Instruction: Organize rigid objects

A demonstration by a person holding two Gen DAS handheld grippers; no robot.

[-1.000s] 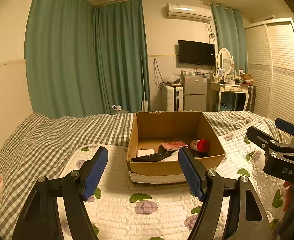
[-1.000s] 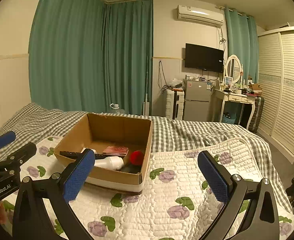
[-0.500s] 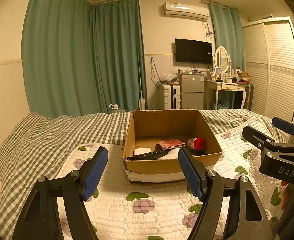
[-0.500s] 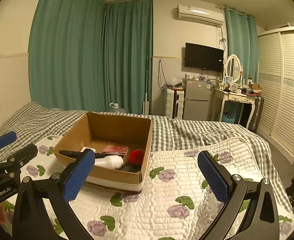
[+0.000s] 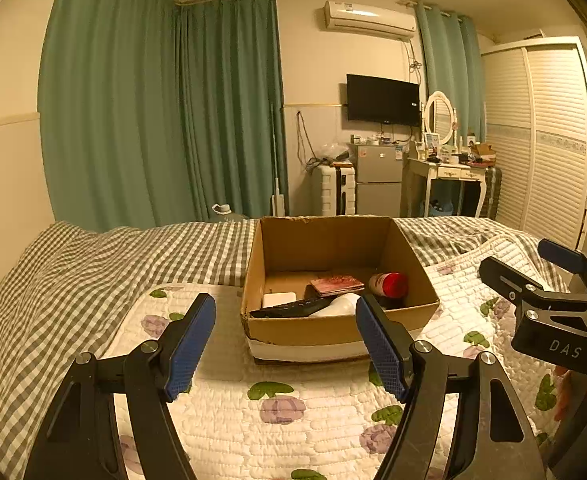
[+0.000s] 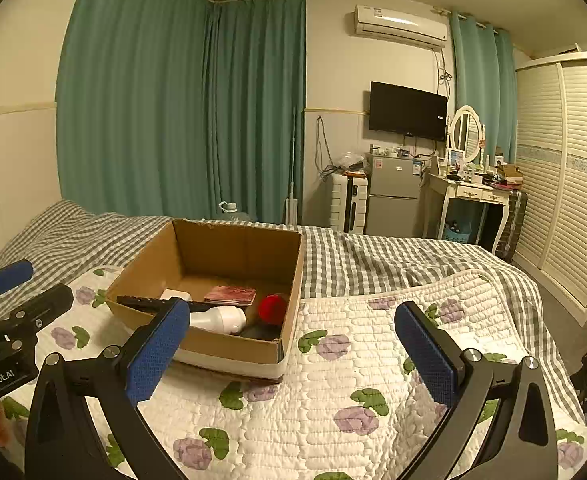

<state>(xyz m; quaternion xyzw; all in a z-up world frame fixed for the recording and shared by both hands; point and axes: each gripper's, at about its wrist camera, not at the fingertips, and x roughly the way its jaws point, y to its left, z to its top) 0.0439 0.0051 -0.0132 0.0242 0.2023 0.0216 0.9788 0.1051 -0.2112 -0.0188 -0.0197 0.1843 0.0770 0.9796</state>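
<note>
Cardboard box (image 5: 339, 322) sits on the floral quilt (image 5: 293, 408), on a bed with a grey checked cover (image 5: 93, 264), top open. Inside: black remote (image 5: 293, 306) along the near wall, white bottle (image 6: 218, 319) lying on its side just behind it, a red-capped item (image 5: 389, 283) at the right side of the box, a reddish flat booklet (image 5: 336, 284) toward the far middle, a small white block (image 5: 278, 299) at near left. All items lie within the box; nothing loose on the quilt.

Left gripper (image 5: 285, 340) hovers over the quilt just near of the box, blue pads spread wide, released, nothing between them. Right gripper (image 6: 293, 354) also above the quilt, to the right of the box's near right corner, blue pads wide apart, empty. Each gripper shows at the edge of the other's view; fingertips of a hand (image 5: 573, 388) show under the right one.

Far side of room: green curtains (image 6: 181, 112), wall TV (image 6: 408, 111), small fridge (image 6: 393, 196), white dresser with oval mirror (image 6: 467, 136), louvred wardrobe (image 6: 565, 168).
</note>
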